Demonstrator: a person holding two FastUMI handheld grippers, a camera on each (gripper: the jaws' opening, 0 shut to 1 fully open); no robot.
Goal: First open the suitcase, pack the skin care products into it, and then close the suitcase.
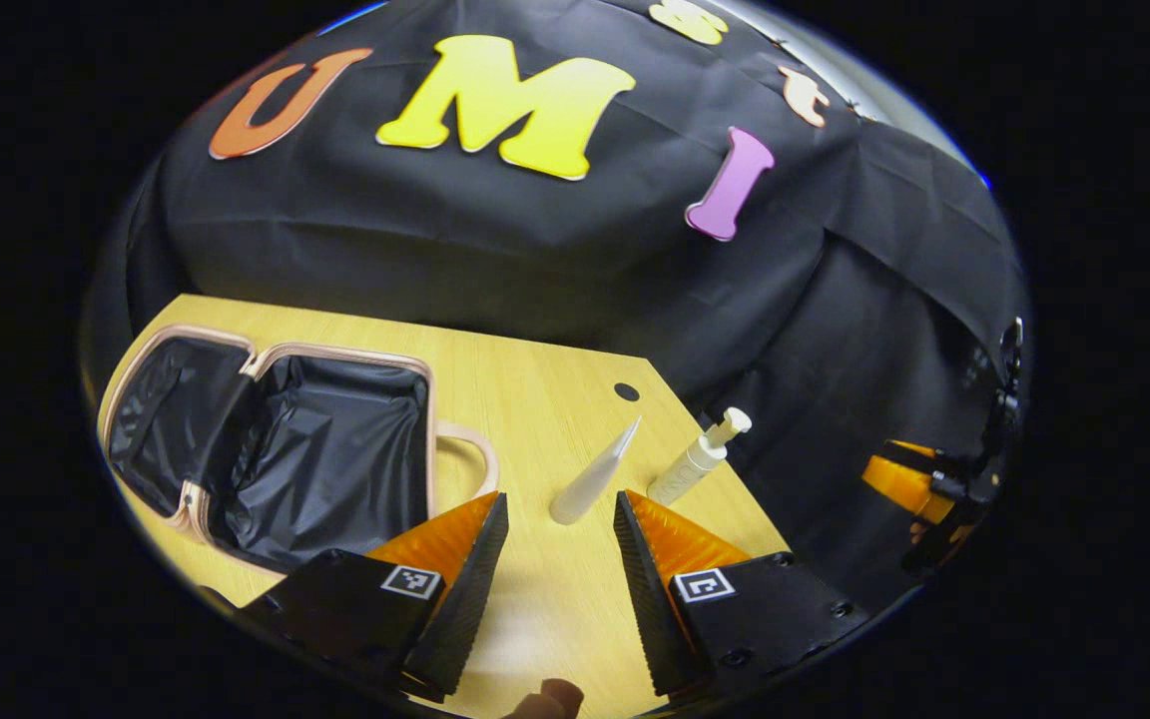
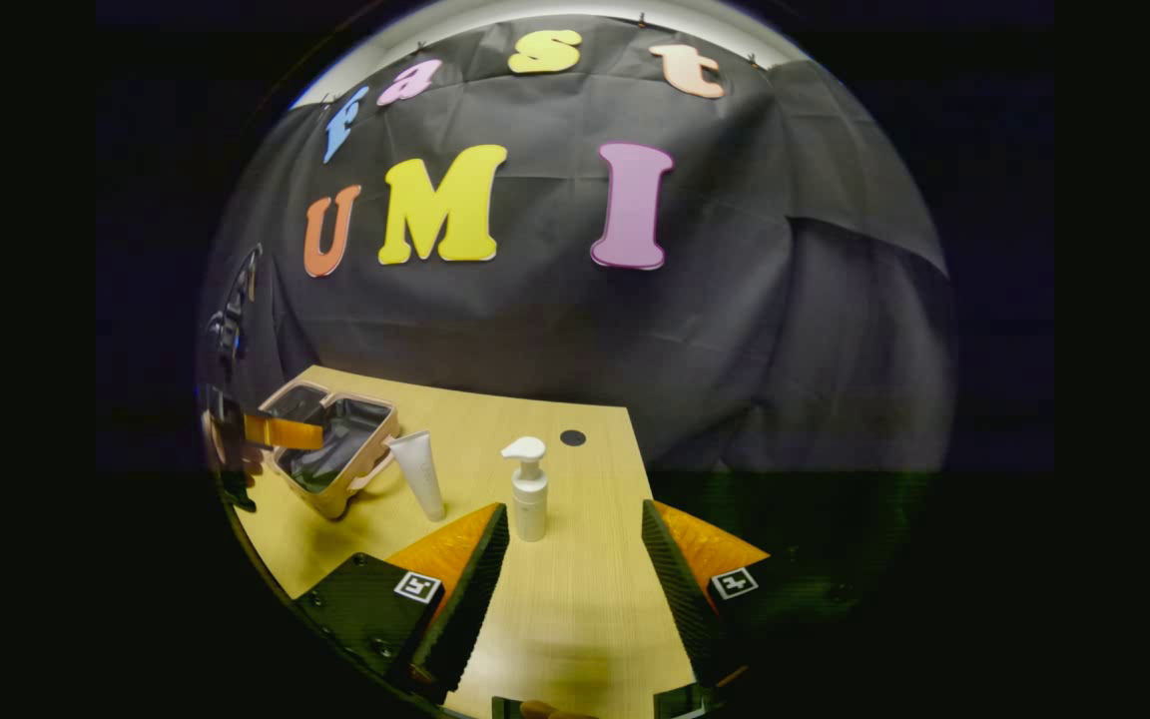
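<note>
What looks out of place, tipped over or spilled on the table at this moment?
Nothing stands out. The suitcase lies open on the table, its black lining bare. The white tube and the pump bottle both stand upright beside it, with no spill visible.

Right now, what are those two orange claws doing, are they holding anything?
Left gripper: open, holding nothing.
Right gripper: open, holding nothing.

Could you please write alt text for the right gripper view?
Open tongs hover above a wooden table, facing a standing pump bottle. Left of it stand a white tube and an open suitcase.
</note>
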